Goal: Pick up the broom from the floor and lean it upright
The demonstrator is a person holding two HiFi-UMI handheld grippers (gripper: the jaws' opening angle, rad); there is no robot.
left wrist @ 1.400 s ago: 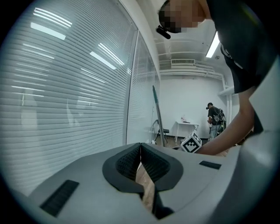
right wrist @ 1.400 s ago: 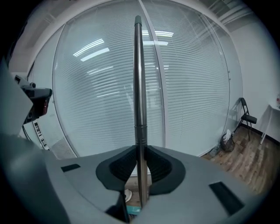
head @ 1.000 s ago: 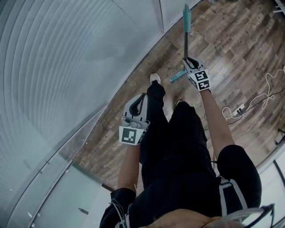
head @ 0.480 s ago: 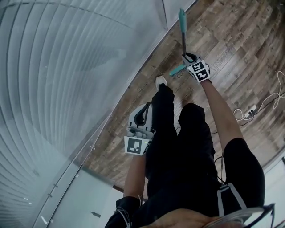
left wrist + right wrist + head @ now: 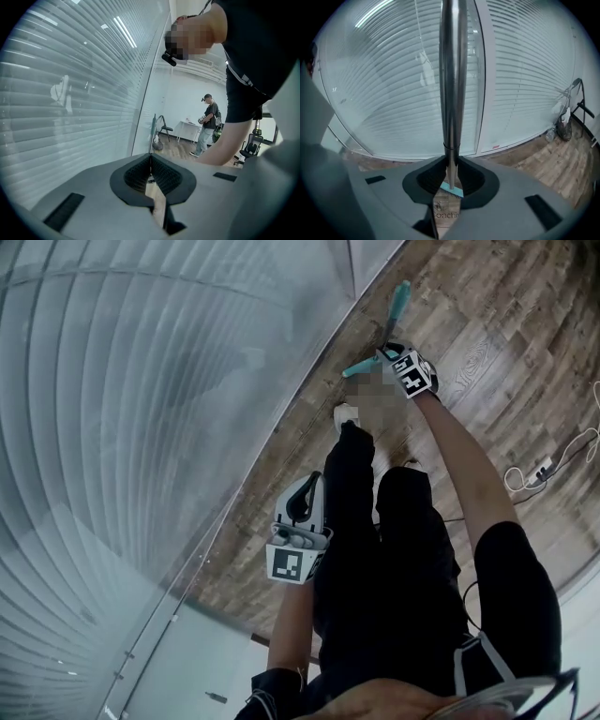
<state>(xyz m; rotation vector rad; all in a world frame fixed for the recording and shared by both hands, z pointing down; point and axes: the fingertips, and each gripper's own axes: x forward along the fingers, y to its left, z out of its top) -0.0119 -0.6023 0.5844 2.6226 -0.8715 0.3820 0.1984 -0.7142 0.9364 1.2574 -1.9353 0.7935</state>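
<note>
The broom stands nearly upright by the glass wall, with its teal head [image 5: 359, 367] low near the floor and its teal grip end [image 5: 400, 298] tilted toward the wall. My right gripper [image 5: 397, 354] is shut on its metal pole [image 5: 451, 70], which rises straight out of the jaws in the right gripper view; the teal head [image 5: 451, 190] shows just under the jaws. My left gripper [image 5: 305, 488] hangs beside my left leg, shut and empty. In the left gripper view its pads [image 5: 161, 176] meet with nothing between them.
A glass wall with blinds [image 5: 141, 409] runs along the left, meeting the wood floor [image 5: 487, 324]. A white cable and power strip [image 5: 539, 468] lie at the right. My shoe [image 5: 345, 414] is near the broom head. Farther off stand a person [image 5: 207, 123] and a folding chair [image 5: 164, 129].
My right gripper has come down with the broom and moved toward the glass wall, and the pole now tilts toward it. My left gripper has sunk lower beside my leg.
</note>
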